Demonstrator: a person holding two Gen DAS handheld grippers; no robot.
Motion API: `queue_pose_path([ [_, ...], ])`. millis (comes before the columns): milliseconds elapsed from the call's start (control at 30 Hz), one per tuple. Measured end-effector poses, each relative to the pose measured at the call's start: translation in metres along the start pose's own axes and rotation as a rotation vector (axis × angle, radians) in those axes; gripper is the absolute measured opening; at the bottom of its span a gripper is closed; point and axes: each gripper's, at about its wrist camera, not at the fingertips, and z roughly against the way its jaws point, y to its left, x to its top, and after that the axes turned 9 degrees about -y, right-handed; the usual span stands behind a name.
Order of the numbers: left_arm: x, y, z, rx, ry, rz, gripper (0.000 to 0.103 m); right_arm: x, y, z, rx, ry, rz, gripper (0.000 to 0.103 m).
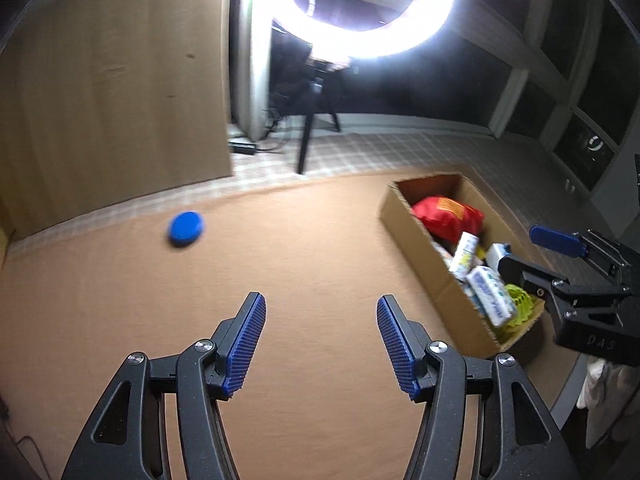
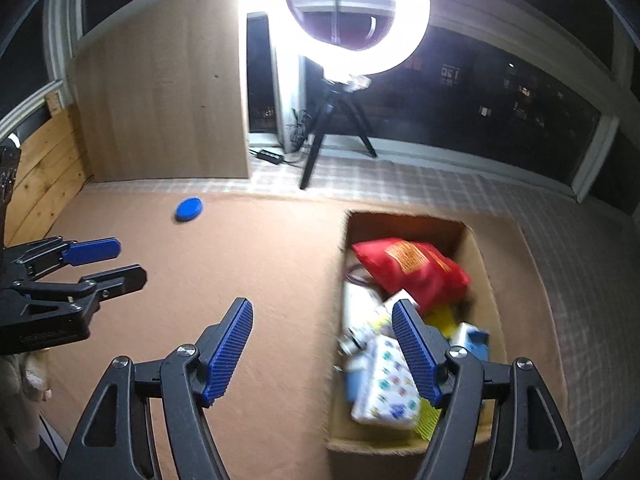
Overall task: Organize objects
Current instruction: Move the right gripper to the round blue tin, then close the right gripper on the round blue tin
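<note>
Both tools stand wide and empty over the tan tabletop point(image 1: 304, 248). From the left tool point(image 1: 321, 336), the blue disc point(image 1: 185, 228) lies toward 11 o'clock, well apart. The cardboard box point(image 2: 480, 268), full of packets, lies under the right tool point(image 2: 322, 346) at 1 o'clock.

The setting reads as a room in a home, rigged for filming at night. A lit ring light point(image 2: 356, 20) stands on a black tripod point(image 2: 336, 128) before wide, dark windows point(image 2: 500, 92) through which distant building lights show. The floor carries a checked covering point(image 2: 440, 184) with an orange-brown mat point(image 2: 260, 248) laid over it. A pale wooden panel point(image 2: 160, 100) stands beside the window, and plank boarding point(image 2: 44, 176) lines one side. A power strip point(image 2: 270, 155) with cables lies by the tripod.
</note>
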Motion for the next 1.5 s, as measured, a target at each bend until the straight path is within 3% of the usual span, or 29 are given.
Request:
queue_pose_path([
  [267, 0.013, 0.073, 0.03, 0.097, -0.037, 0.032, 0.062, 0.046, 0.039, -0.018, 0.051, -0.034, 0.046, 0.07],
  [467, 0.042, 0.127, 0.046, 0.157, -0.07, 0.028, 0.063, 0.091, 0.065, -0.041, 0.106, -0.055, 0.047, 0.071],
  [700, 0.064, 0.163, 0.046, 0.206, -0.092, 0.007, 0.068, 0.128, 0.095, -0.101, 0.228, -0.004, -0.026, 0.082],
  [800, 0.048, 0.171, 0.041, 0.205, -0.064, 0.021, 0.069, 0.124, 0.111, -0.135, 0.262, 0.056, -0.035, 0.082],
  [1067, -0.025, 0.2, 0.038, 0.245, 0.029, 0.109, 0.07, 0.105, 0.157, -0.225, 0.221, 0.179, 0.032, 0.082],
  [1300, -0.084, 0.231, 0.052, 0.288, 0.071, 0.243, 0.072, 0.094, 0.18, -0.273, 0.218, 0.268, 0.012, 0.082],
  [1500, -0.103, 0.243, 0.062, 0.309, 0.065, 0.294, 0.072, 0.088, 0.202, -0.298, 0.179, 0.314, 0.05, 0.082],
])
